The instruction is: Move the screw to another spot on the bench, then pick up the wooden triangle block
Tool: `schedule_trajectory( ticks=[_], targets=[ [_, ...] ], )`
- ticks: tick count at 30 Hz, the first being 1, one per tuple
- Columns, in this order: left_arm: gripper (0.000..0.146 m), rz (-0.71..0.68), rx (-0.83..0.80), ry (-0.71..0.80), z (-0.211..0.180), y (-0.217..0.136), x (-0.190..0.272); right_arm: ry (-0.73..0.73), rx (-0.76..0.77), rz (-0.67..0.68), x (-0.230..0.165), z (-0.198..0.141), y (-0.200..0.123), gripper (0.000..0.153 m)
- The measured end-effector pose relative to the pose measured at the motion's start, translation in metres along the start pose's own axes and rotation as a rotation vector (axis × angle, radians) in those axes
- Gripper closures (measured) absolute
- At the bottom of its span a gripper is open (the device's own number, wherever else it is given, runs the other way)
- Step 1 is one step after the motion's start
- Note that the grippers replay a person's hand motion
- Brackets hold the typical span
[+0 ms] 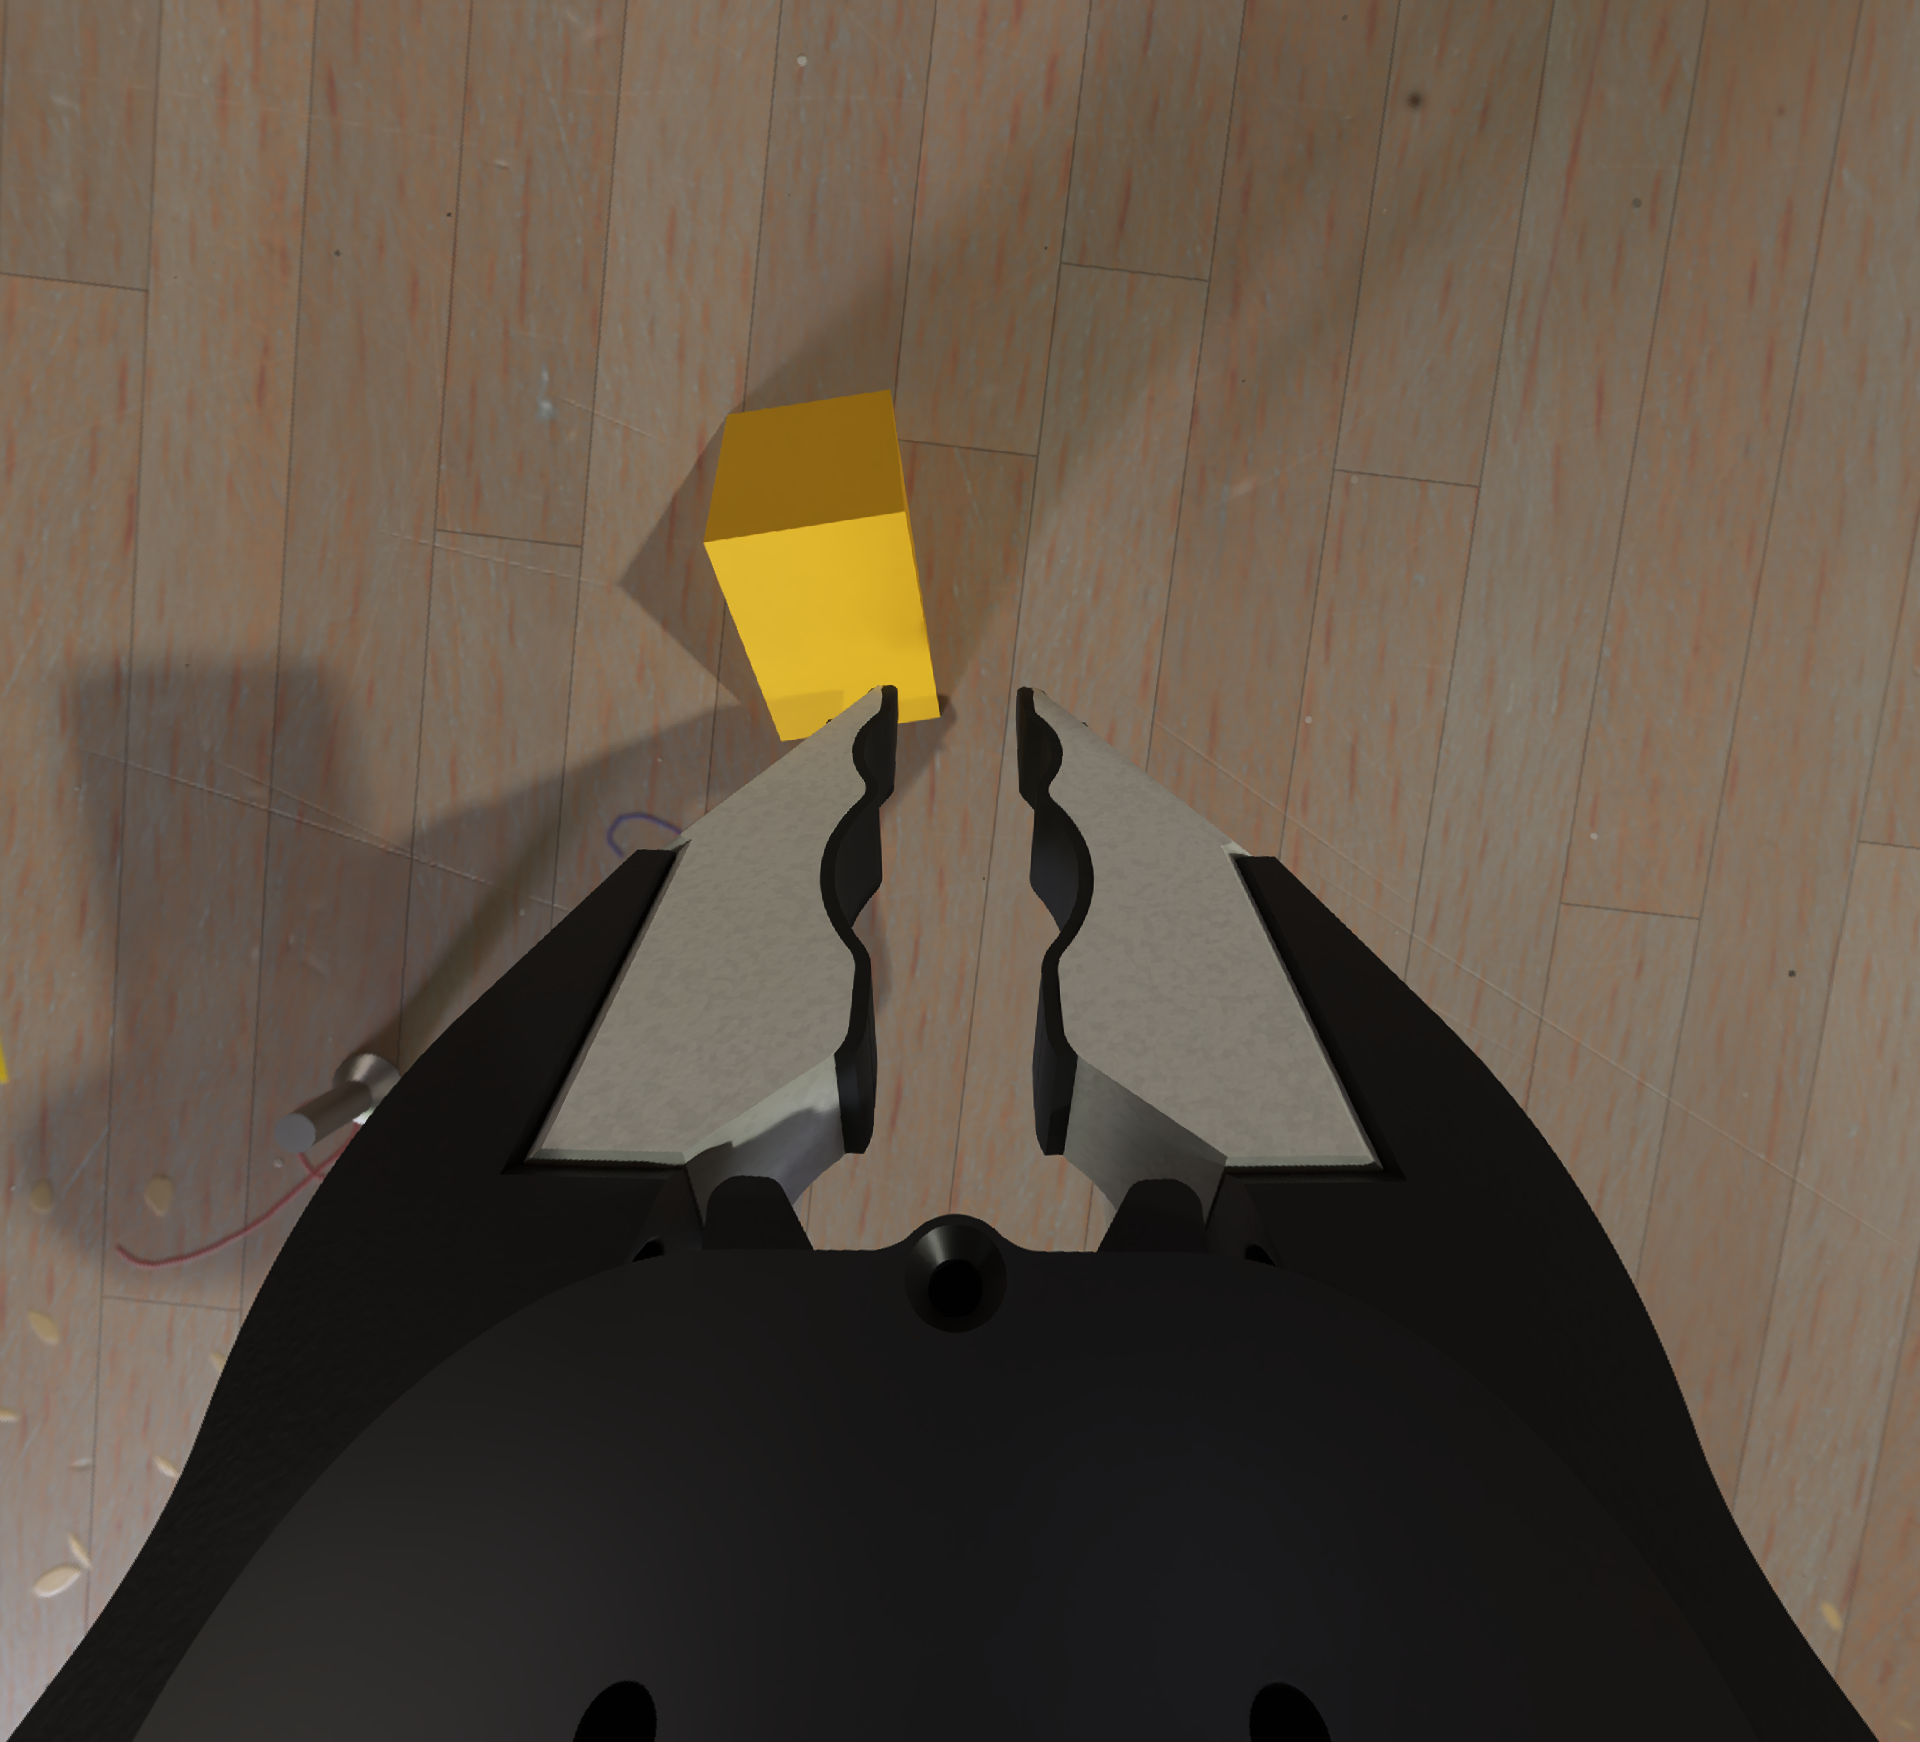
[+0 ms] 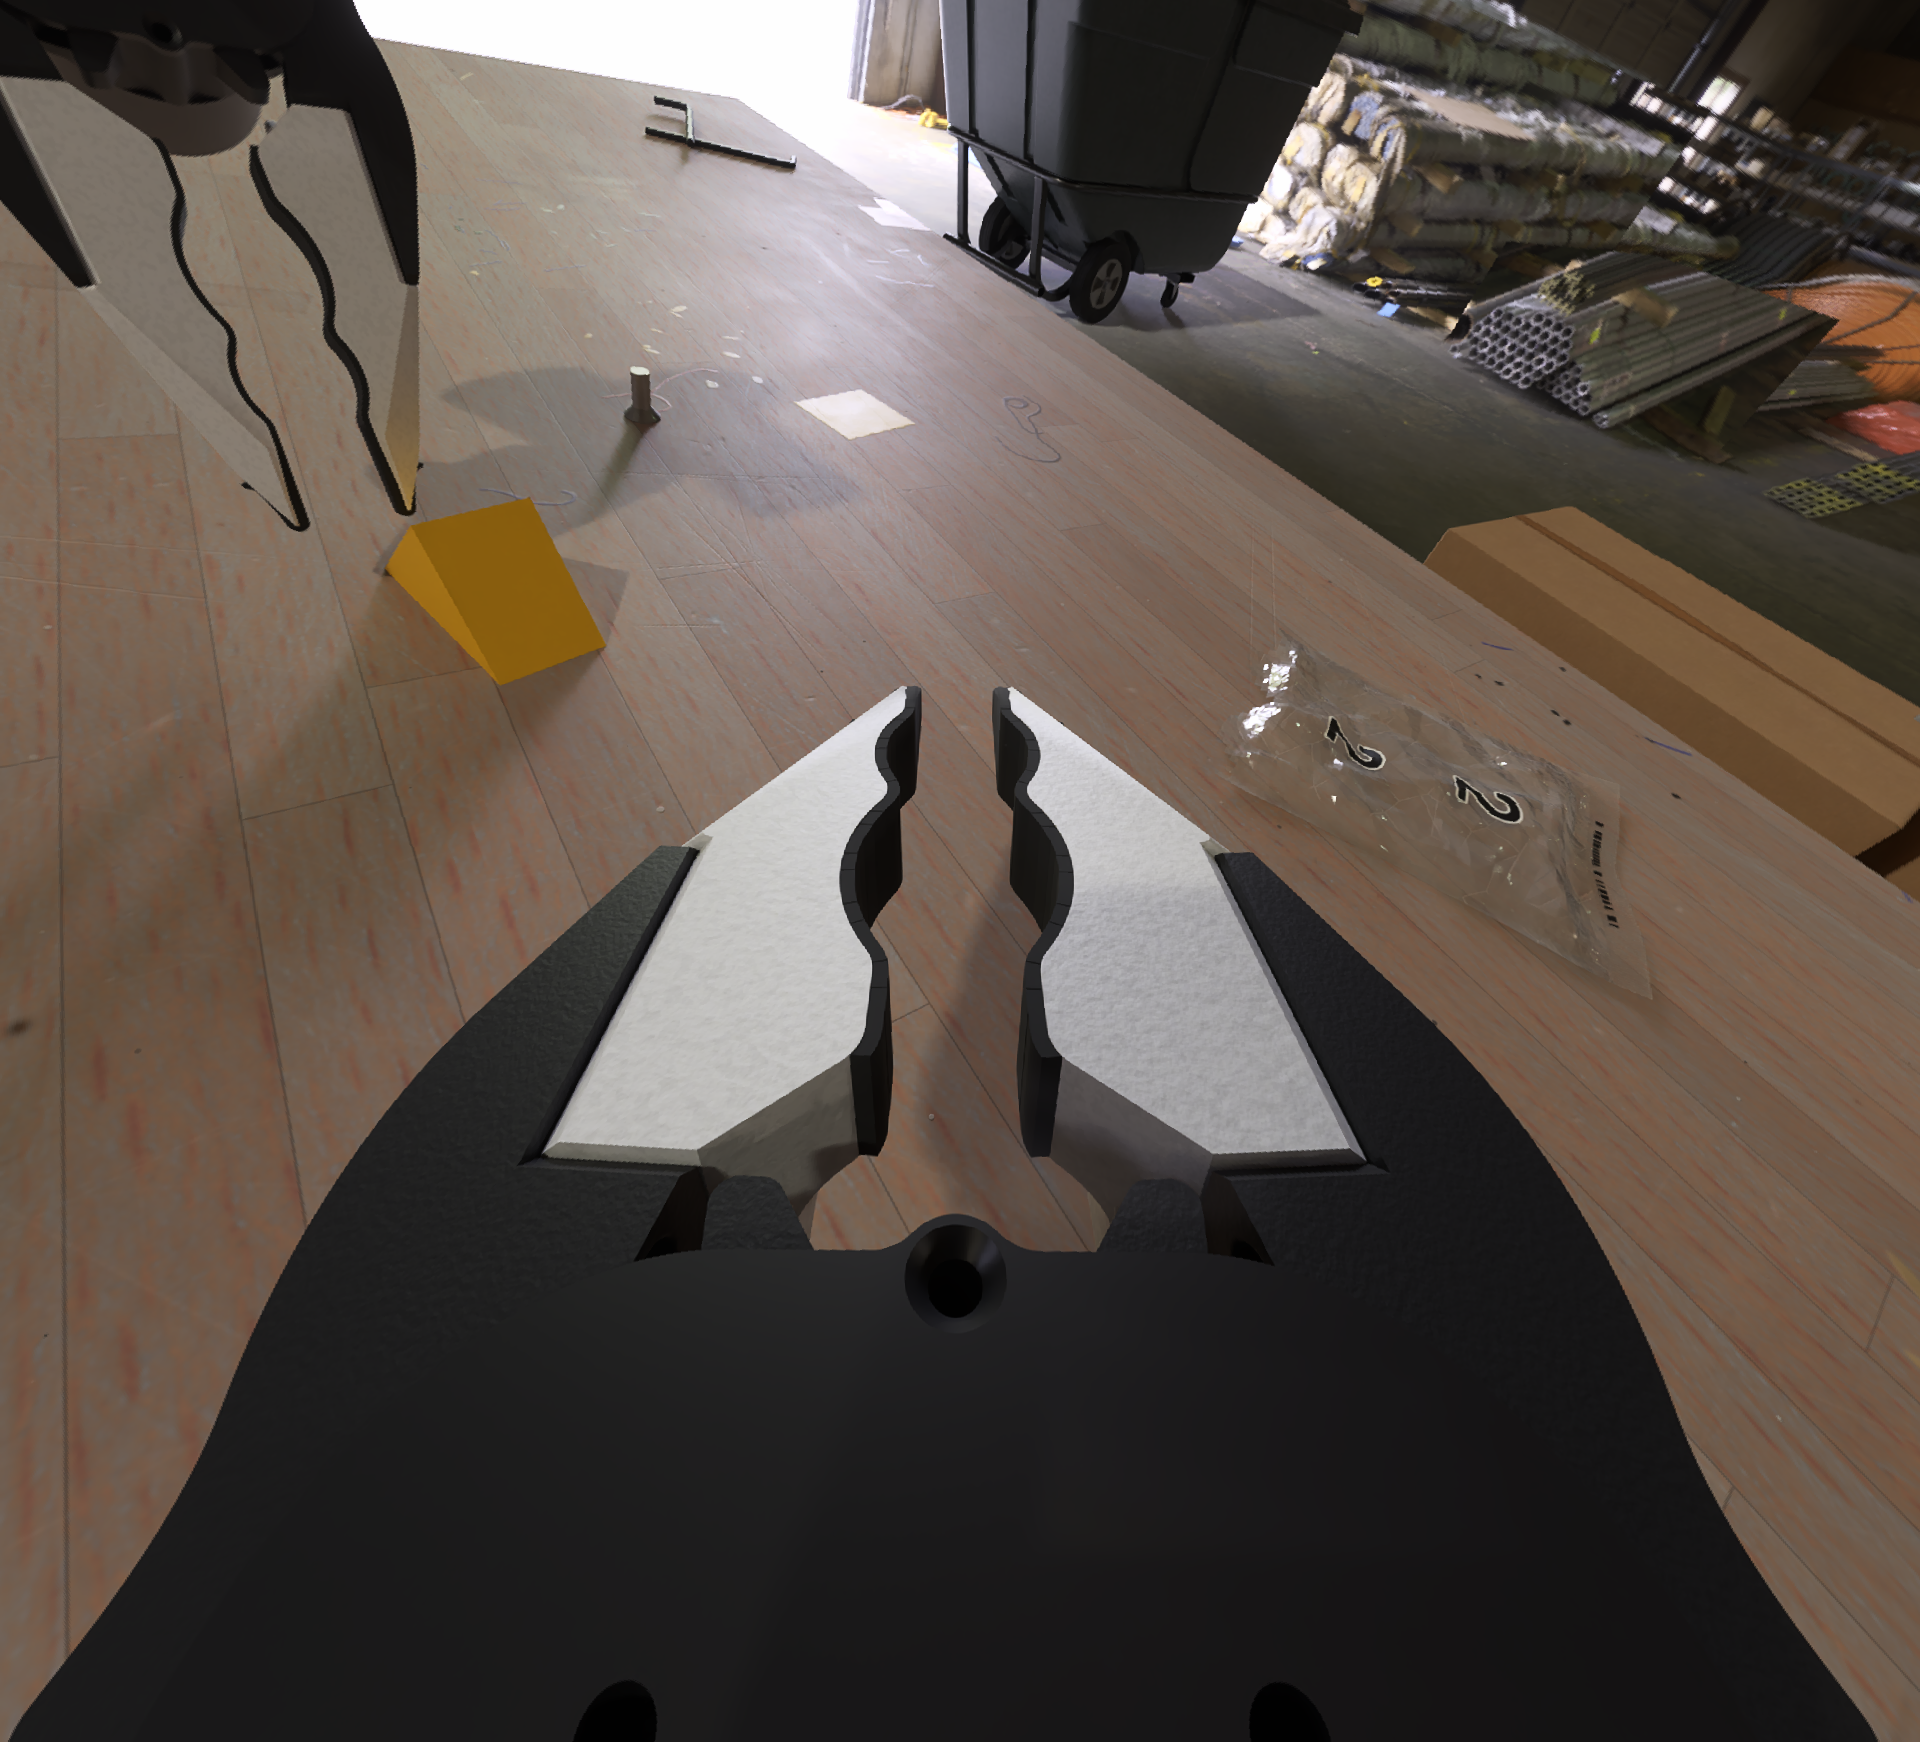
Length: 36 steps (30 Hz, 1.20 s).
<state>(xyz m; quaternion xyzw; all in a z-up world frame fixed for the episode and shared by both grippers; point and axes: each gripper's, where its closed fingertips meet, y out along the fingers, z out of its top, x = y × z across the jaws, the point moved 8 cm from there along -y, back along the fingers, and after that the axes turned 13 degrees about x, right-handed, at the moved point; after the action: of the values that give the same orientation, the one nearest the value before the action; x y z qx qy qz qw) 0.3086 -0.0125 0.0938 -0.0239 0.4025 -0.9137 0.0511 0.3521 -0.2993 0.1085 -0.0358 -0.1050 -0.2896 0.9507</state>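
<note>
The left tongs [image 1: 954, 700] are pointing steeply downward, fingers slightly parted and gripping nothing, tips hanging just above the desk [image 2: 935, 549]. The right tongs [image 2: 956, 700] are angling low and forward, fingers likewise slightly parted and empty.

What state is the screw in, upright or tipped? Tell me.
Upright. In the right wrist view the screw stands on its wide head on the bench, shaft pointing up.
</note>
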Motion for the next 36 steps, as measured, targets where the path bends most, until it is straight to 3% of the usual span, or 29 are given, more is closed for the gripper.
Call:
schedule_trajectory(
  ticks=[15, 19, 24, 29, 33, 36],
  targets=[
    [0.118, -0.034, -0.062, 0.028, -0.011, 0.000, 0.012, 0.008, -0.014, 0.007, -0.001, -0.004, 0.002, 0.139],
    [0.111, 0.100, -0.078, 0.022, -0.011, -0.031, -0.019, 0.008, -0.012, 0.008, -0.001, -0.003, 0.002, 0.139],
    [0.109, 0.322, -0.181, -0.154, -0.036, -0.071, -0.086, 0.003, -0.005, 0.013, -0.002, -0.001, 0.001, 0.139],
    [0.106, 0.287, -0.277, -0.271, -0.046, -0.055, -0.110, 0.002, 0.000, 0.008, 0.000, 0.000, 0.000, 0.139],
    [0.117, 0.279, -0.314, -0.306, -0.050, -0.041, -0.118, 0.005, 0.006, 0.004, 0.001, 0.001, -0.001, 0.139],
    [0.138, 0.274, -0.316, -0.308, -0.050, -0.039, -0.119, 0.008, 0.009, 0.005, 0.002, 0.001, -0.002, 0.139]
  ],
)
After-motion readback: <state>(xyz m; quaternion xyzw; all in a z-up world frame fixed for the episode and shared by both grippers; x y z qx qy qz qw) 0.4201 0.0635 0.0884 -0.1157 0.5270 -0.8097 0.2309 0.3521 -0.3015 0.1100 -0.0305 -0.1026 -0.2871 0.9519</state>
